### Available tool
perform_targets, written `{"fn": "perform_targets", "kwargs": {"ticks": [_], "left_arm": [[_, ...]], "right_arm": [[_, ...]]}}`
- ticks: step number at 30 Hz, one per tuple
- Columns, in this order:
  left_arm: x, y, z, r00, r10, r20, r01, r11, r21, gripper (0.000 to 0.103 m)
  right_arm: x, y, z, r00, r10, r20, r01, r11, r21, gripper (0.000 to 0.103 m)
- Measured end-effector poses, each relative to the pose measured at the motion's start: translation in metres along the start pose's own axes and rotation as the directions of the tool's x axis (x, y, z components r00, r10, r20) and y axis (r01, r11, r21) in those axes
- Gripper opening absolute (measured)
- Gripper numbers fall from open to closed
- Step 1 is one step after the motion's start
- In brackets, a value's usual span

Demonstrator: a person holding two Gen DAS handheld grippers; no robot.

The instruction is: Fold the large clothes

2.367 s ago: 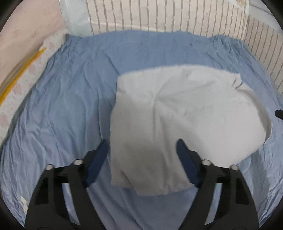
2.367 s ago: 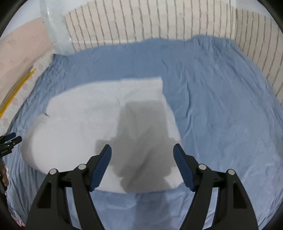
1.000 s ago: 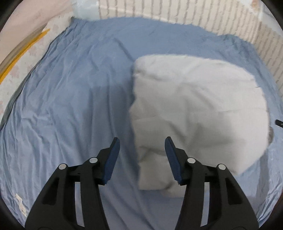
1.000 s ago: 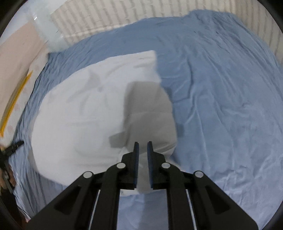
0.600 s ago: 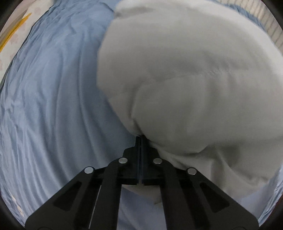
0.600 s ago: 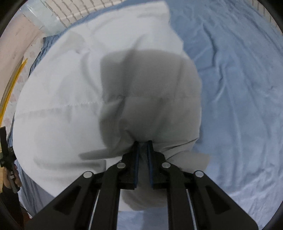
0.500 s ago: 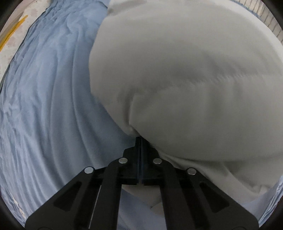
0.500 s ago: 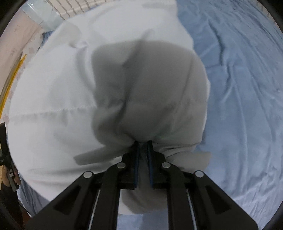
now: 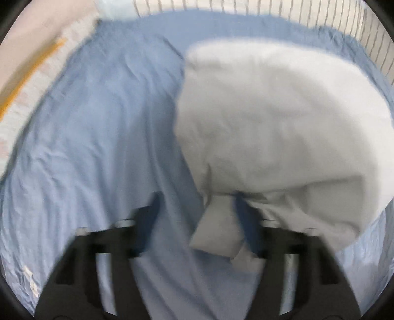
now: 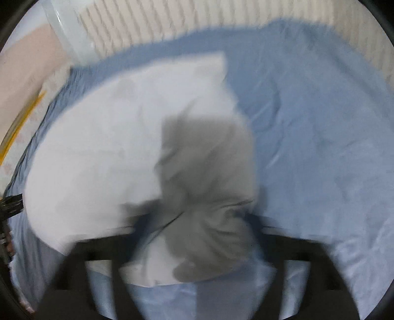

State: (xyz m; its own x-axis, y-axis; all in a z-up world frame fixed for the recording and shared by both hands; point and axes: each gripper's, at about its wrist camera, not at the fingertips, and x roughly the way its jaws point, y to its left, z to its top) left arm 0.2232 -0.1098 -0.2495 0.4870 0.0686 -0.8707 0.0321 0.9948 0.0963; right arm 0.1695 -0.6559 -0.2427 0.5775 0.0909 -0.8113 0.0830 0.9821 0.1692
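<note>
Fingers on both the left gripper (image 9: 197,209) and right gripper (image 10: 197,221) have sprung apart since half a second ago, letting go of the white garment (image 9: 283,123); it looks bunched on the blue bedsheet (image 9: 98,135), blur permitting, striped wall (image 10: 172,19) behind.

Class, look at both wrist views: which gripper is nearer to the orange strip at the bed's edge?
Left. The left gripper sits on the white garment's side facing the orange strip; the right gripper is across it.

We see both tongs blurred: the left tongs (image 9: 197,216) stand spread wide apart, and the right tongs (image 10: 197,229) are spread just as wide.
</note>
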Motion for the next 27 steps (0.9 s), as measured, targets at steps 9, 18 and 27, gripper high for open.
{"fn": "perform_targets", "kwargs": {"ticks": [9, 18, 27], "left_arm": [[0.011, -0.035, 0.001, 0.999, -0.048, 0.012, 0.048, 0.998, -0.030, 0.079], [0.037, -0.045, -0.002, 0.998, -0.050, -0.035, 0.049, 0.998, -0.038, 0.089], [0.038, -0.056, 0.002, 0.999, -0.035, -0.009, 0.035, 0.999, -0.014, 0.089]], "right_arm": [[0.007, -0.024, -0.008, 0.988, -0.027, 0.152, 0.012, 0.995, 0.096, 0.101], [0.048, -0.001, -0.038, 0.996, 0.051, 0.069, -0.049, 0.999, -0.023, 0.102], [0.061, 0.002, -0.046, 0.994, 0.103, -0.027, -0.103, 0.995, 0.000, 0.089]]}}
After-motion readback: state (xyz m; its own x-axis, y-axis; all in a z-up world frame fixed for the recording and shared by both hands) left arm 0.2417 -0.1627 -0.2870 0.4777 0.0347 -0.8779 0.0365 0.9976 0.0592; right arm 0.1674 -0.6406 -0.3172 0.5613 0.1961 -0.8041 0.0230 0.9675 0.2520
